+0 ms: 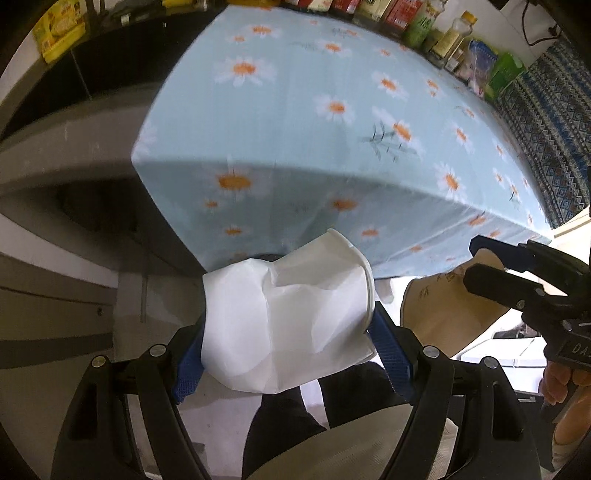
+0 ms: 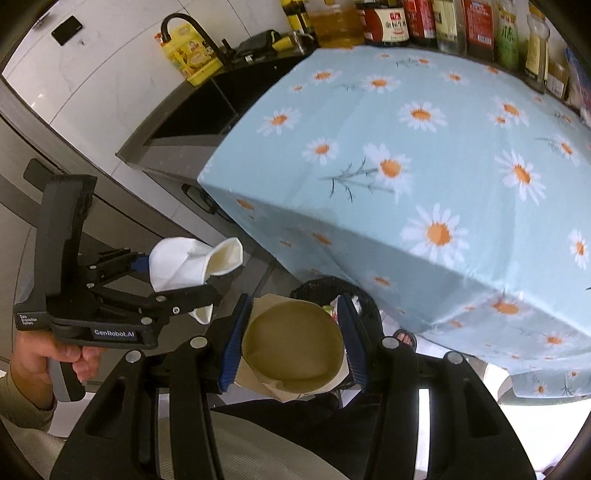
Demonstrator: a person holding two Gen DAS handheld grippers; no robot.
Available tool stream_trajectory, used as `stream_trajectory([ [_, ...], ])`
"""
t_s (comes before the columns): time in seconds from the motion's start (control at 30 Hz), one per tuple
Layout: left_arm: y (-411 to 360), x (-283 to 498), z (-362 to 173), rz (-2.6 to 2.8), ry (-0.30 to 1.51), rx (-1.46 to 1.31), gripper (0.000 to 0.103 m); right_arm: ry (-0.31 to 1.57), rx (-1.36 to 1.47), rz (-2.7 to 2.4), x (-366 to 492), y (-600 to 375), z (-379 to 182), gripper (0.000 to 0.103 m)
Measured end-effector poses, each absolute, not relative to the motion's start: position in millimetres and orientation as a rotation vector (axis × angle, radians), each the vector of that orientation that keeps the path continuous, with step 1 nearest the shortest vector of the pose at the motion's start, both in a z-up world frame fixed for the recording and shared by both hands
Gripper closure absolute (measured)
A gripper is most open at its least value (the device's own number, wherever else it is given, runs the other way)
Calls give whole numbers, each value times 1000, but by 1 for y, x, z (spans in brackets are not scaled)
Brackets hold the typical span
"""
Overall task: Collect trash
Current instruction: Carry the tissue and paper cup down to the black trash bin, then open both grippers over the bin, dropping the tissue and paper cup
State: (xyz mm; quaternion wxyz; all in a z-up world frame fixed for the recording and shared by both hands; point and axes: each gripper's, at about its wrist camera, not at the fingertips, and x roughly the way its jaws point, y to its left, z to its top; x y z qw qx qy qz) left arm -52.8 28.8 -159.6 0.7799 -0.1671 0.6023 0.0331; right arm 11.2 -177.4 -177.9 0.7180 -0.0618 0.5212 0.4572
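My left gripper (image 1: 288, 354) is shut on a crushed white paper cup (image 1: 288, 317), held off the front left corner of the table; the cup also shows in the right wrist view (image 2: 192, 262). My right gripper (image 2: 295, 332) is shut on a brown paper cup (image 2: 295, 343), mouth facing the camera, held just above a black-lined trash bin (image 2: 332, 291) on the floor below the table edge. The brown cup also shows in the left wrist view (image 1: 443, 314), with the right gripper (image 1: 476, 262) around it.
A table with a light blue daisy tablecloth (image 2: 424, 166) fills the right. Bottles and jars (image 2: 443, 22) line its far edge. A black sink with faucet (image 2: 192, 40) and grey cabinets stand at the left. A sandalled foot (image 2: 404, 338) is by the bin.
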Motion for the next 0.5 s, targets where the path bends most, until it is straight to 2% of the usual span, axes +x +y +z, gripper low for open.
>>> stream_trajectory([
  [0.5,40,-68,-238,69,1466,-440,26,1274,-137,981,16,-160,-231,55],
])
